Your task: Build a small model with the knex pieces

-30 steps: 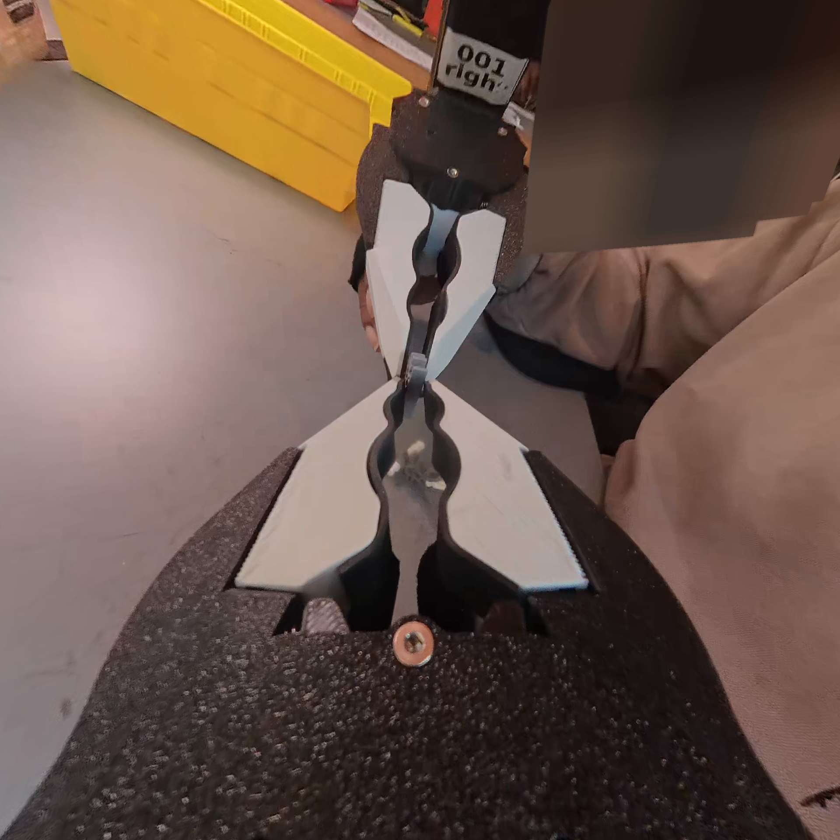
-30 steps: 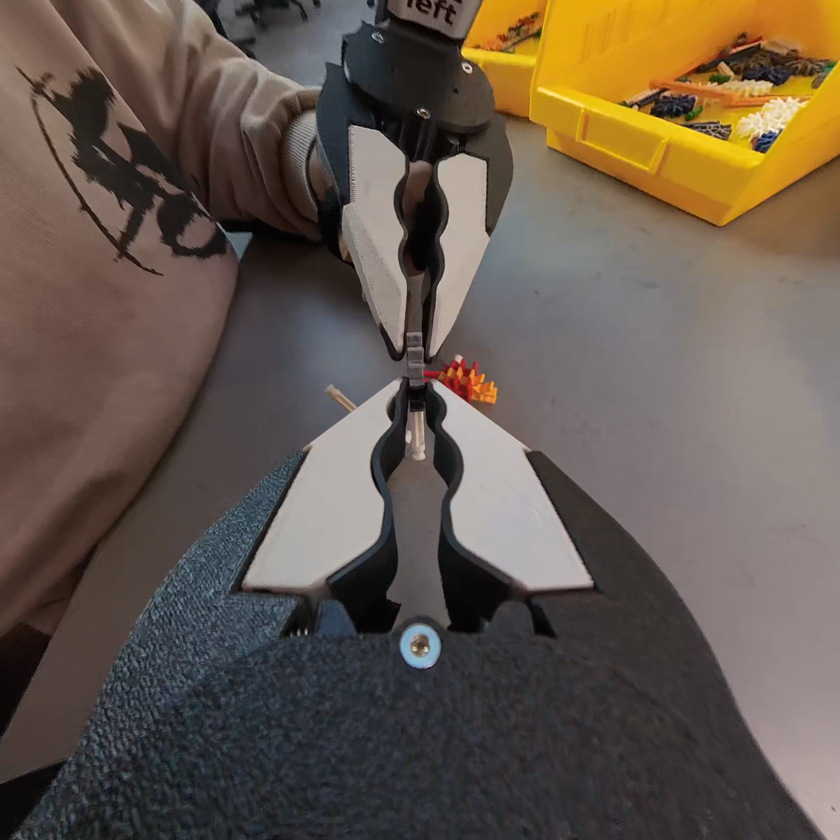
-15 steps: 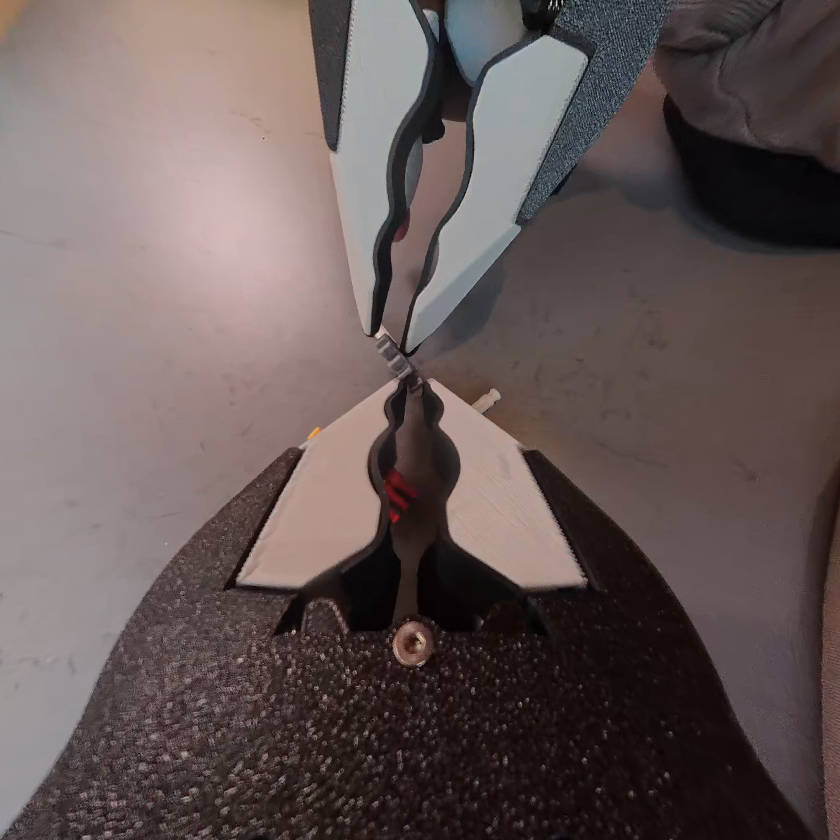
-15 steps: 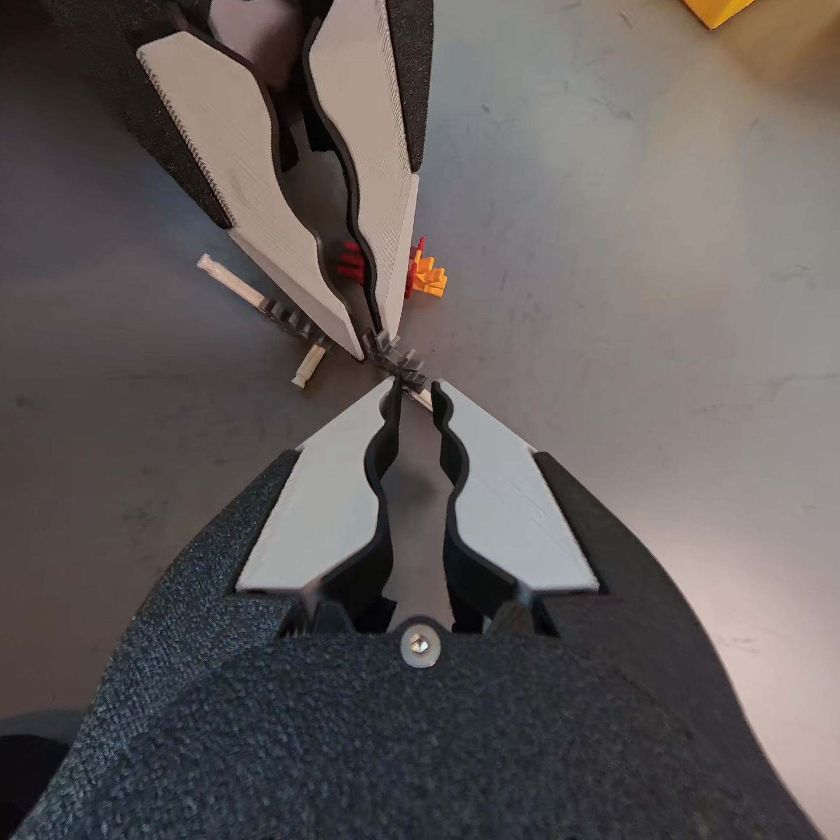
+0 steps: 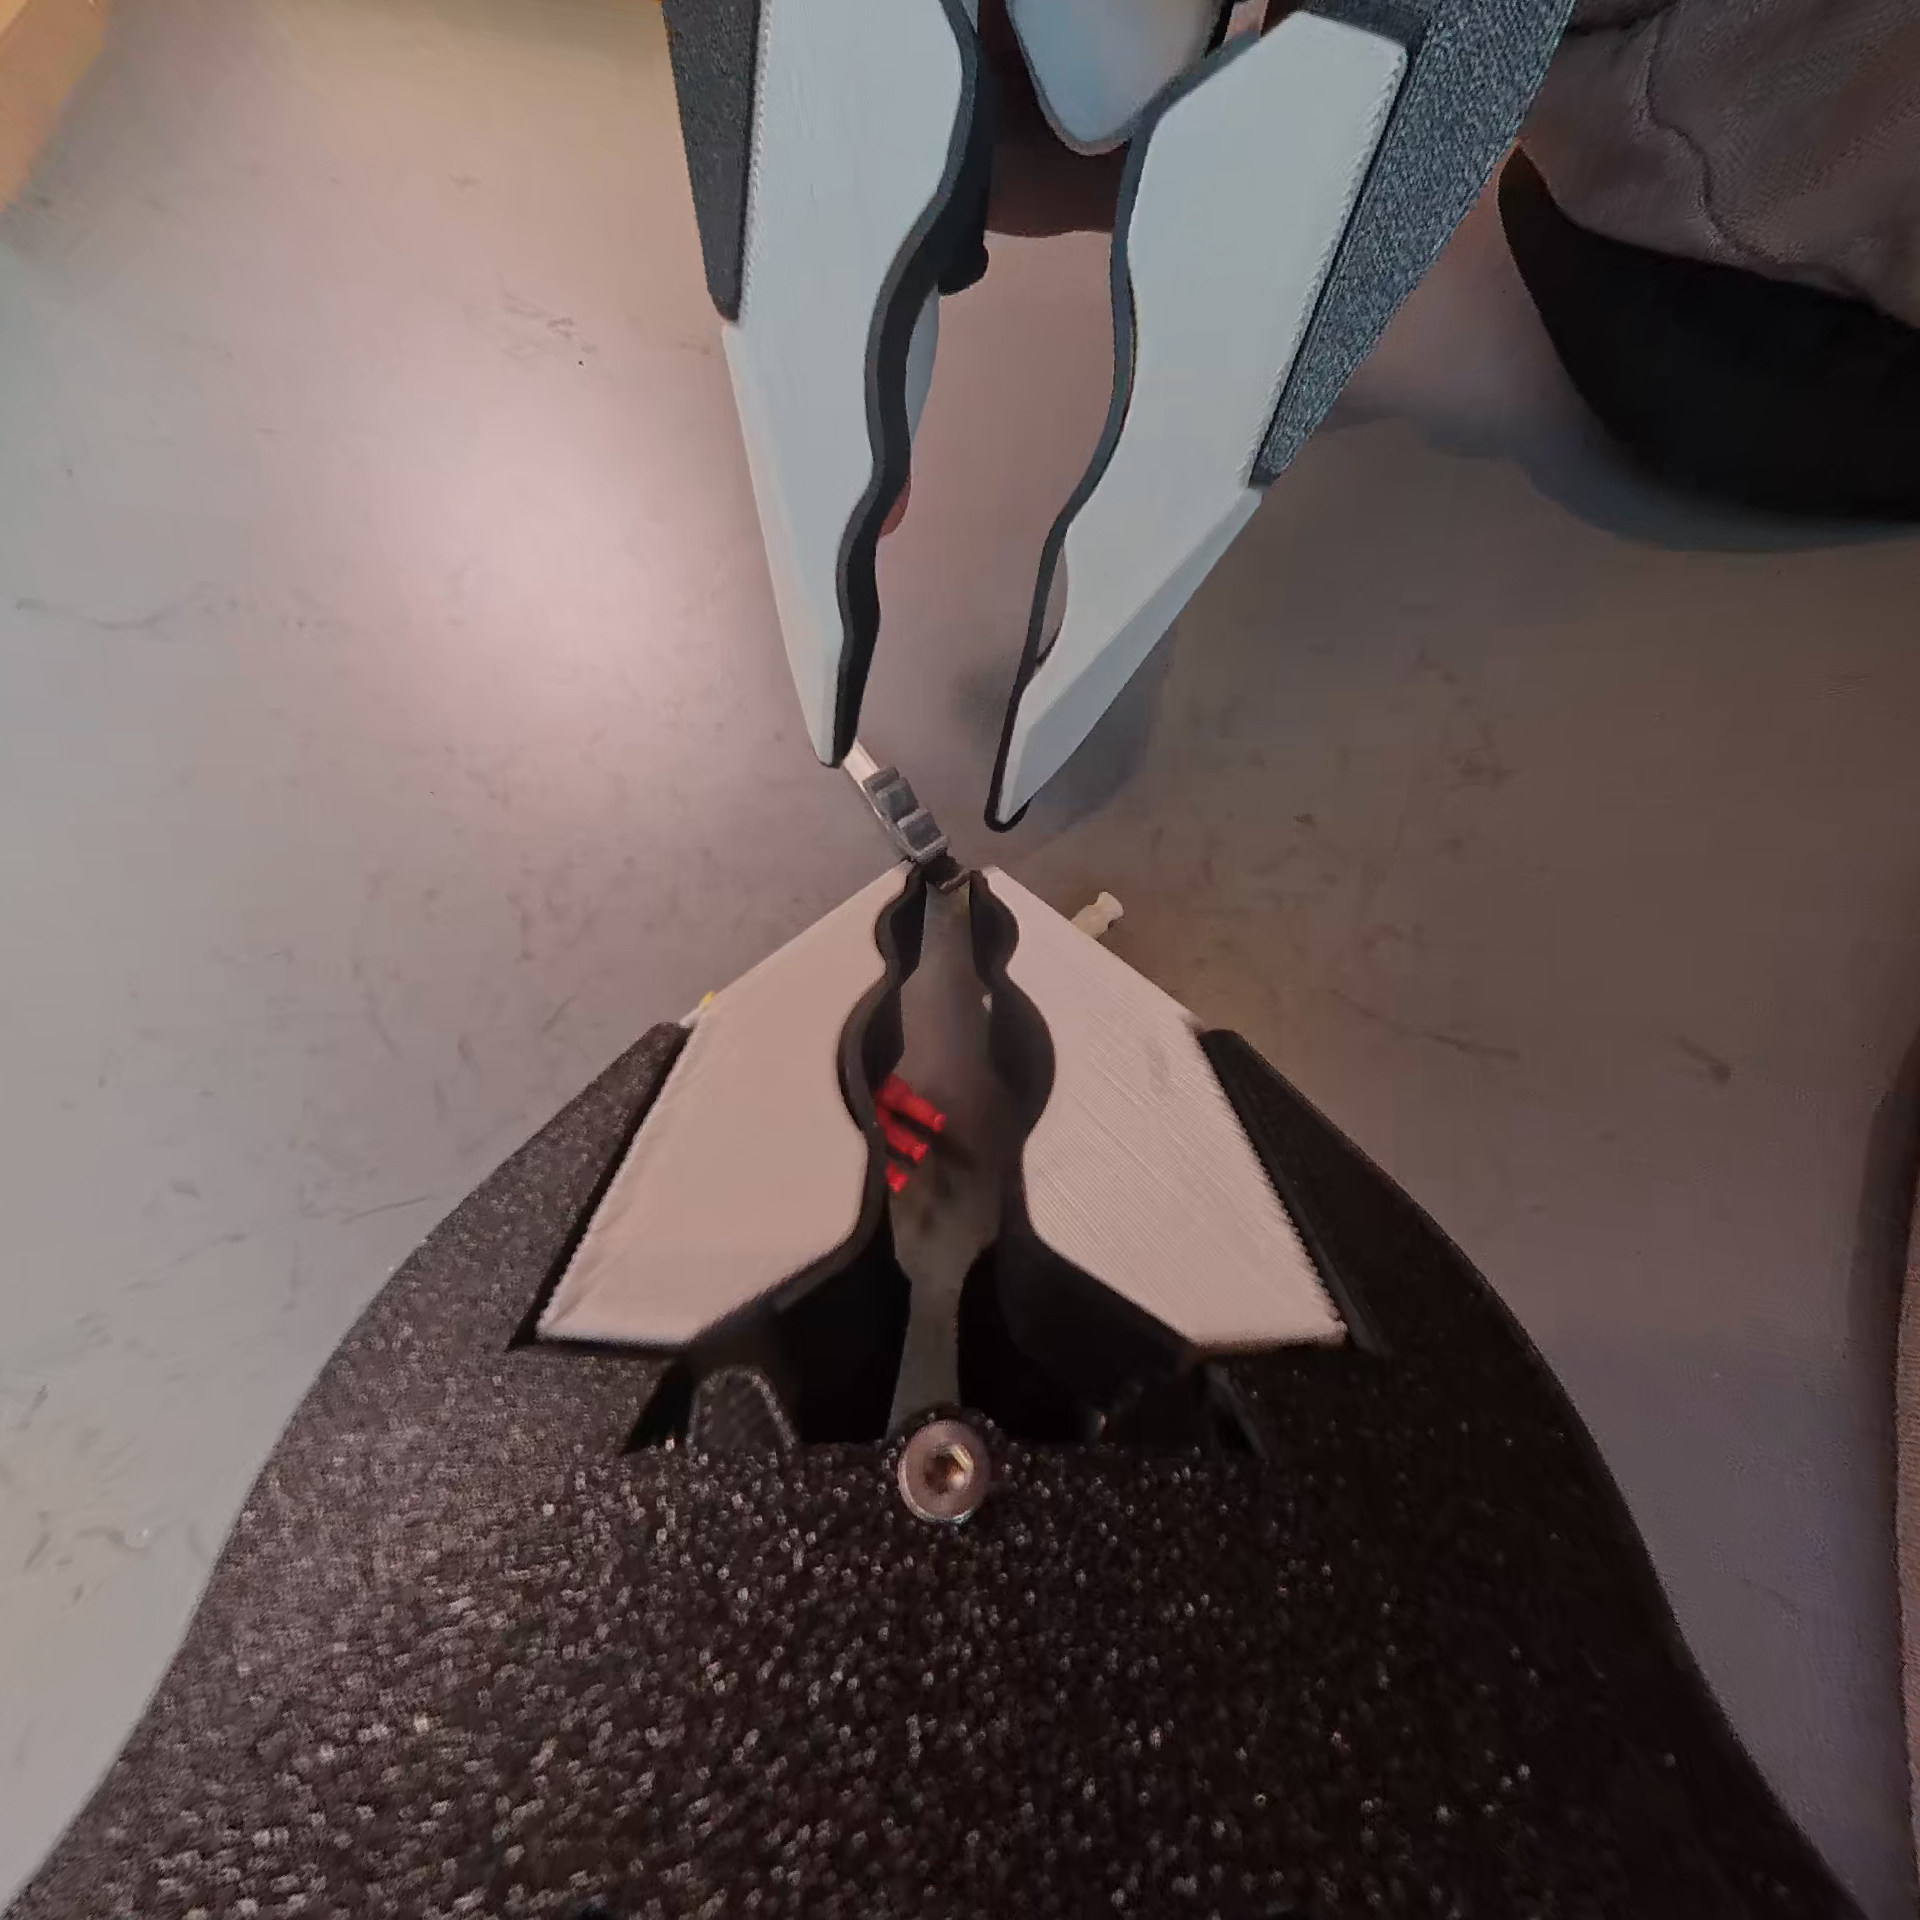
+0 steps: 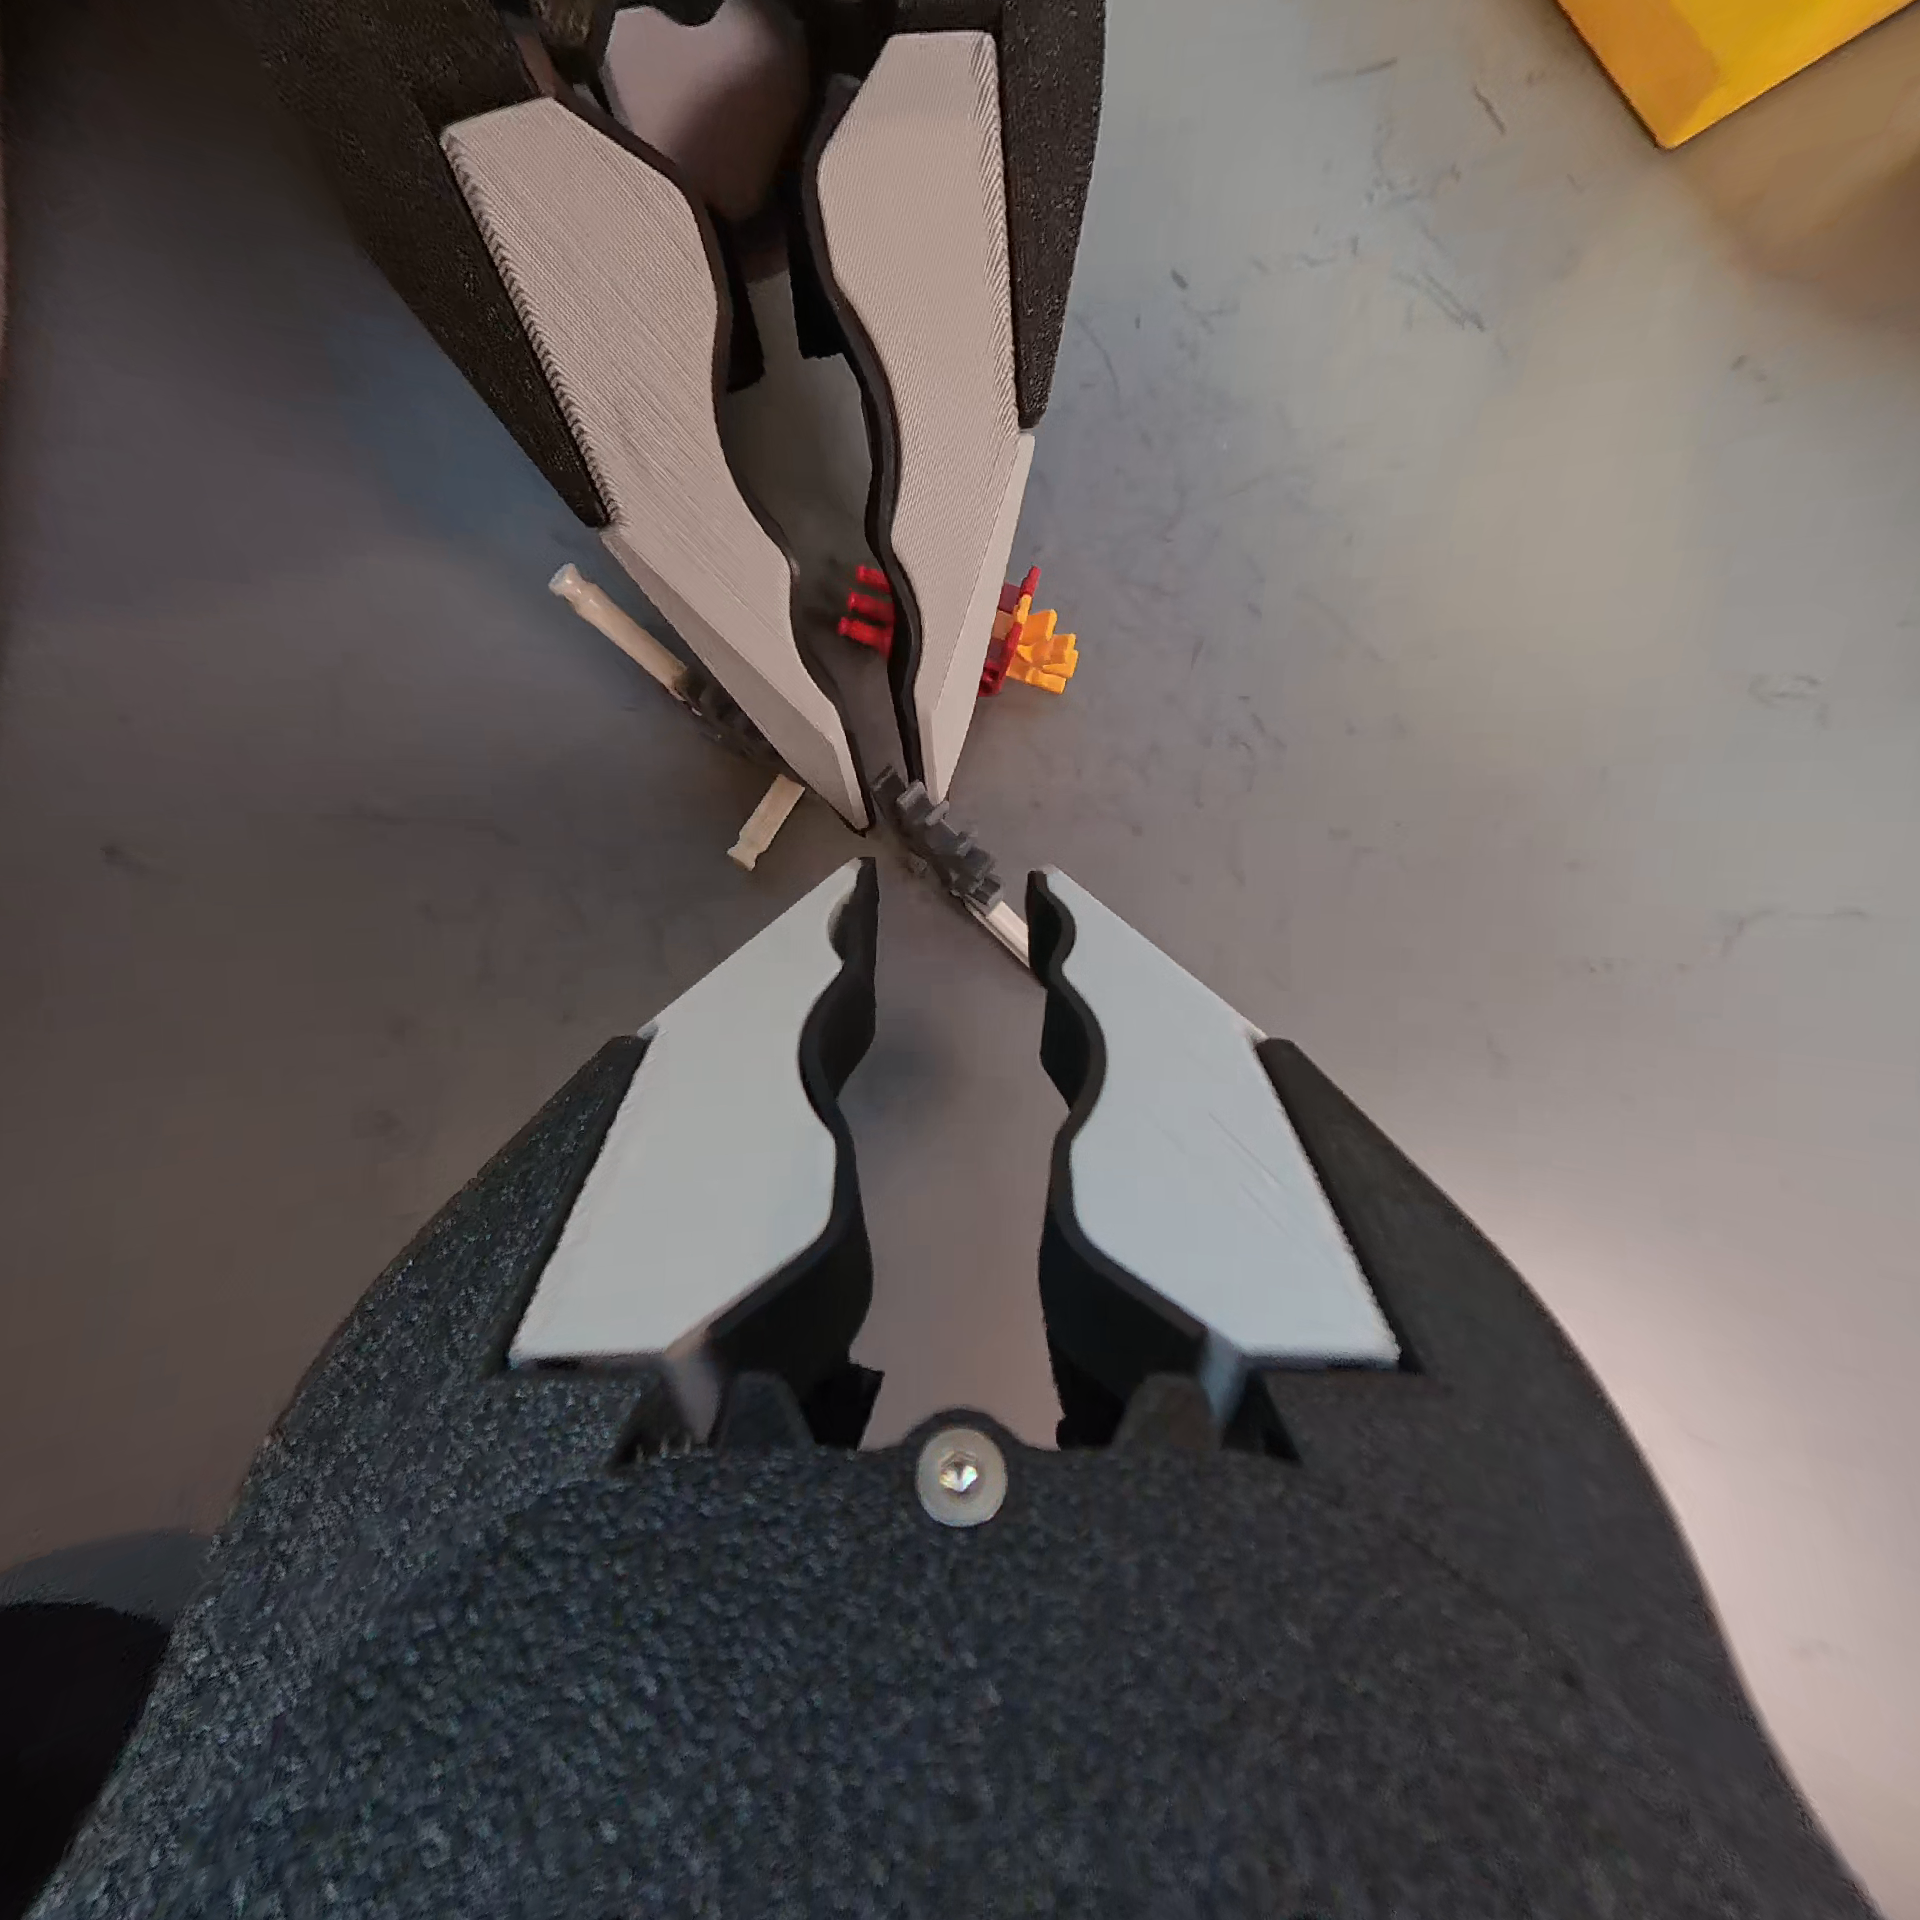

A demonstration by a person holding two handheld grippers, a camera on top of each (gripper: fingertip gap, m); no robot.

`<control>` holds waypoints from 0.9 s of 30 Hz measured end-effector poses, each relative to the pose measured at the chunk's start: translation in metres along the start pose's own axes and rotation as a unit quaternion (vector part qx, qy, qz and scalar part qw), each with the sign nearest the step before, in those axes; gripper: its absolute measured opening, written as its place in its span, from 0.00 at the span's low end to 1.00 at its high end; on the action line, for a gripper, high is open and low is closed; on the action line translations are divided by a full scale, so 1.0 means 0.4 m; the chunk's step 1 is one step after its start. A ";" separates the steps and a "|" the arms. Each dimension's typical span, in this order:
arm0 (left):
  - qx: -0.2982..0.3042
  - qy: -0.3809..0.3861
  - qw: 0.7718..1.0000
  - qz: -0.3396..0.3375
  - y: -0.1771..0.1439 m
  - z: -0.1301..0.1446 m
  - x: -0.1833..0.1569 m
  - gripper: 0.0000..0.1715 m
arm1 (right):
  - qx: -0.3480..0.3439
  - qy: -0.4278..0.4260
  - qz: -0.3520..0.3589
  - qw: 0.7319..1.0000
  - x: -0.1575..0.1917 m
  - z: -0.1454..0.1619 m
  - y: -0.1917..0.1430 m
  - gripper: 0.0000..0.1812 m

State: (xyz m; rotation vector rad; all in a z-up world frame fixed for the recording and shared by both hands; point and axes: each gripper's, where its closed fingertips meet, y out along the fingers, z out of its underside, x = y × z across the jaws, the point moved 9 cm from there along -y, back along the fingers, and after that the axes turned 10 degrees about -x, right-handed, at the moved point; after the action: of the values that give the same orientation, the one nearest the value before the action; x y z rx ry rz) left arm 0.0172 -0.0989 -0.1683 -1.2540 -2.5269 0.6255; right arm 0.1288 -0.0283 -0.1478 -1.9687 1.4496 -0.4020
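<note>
The left hand-held gripper (image 5: 943,878) has its fingers pressed together at the tips, pinching one end of a small grey toothed connector (image 5: 902,816) on a pale rod, just above the grey desk (image 5: 312,623); the right hand-held gripper (image 6: 951,883) faces it tip to tip with fingers spread, the pale rod touching its right fingertip (image 6: 1039,914). Beyond the right hand-held gripper, red and orange pieces (image 6: 1023,644) and another pale rod (image 6: 623,634) lie on the desk beneath the left one.
</note>
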 end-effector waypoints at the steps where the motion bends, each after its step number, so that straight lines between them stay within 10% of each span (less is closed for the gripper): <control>1: 0.000 0.000 1.000 0.003 0.001 0.001 -0.001 0.05 | 0.004 -0.006 0.000 1.000 0.002 0.001 0.006 0.12; 27: -0.002 -0.019 1.000 0.003 -0.002 0.004 0.005 0.04 | 0.026 -0.053 0.031 0.998 0.011 -0.007 0.004 0.14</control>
State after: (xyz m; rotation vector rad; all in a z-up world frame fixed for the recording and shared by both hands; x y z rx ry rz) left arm 0.0148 -0.0982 -0.1691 -1.2628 -2.5568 0.6510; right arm 0.1274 -0.0335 -0.1473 -1.8700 1.4158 -0.2988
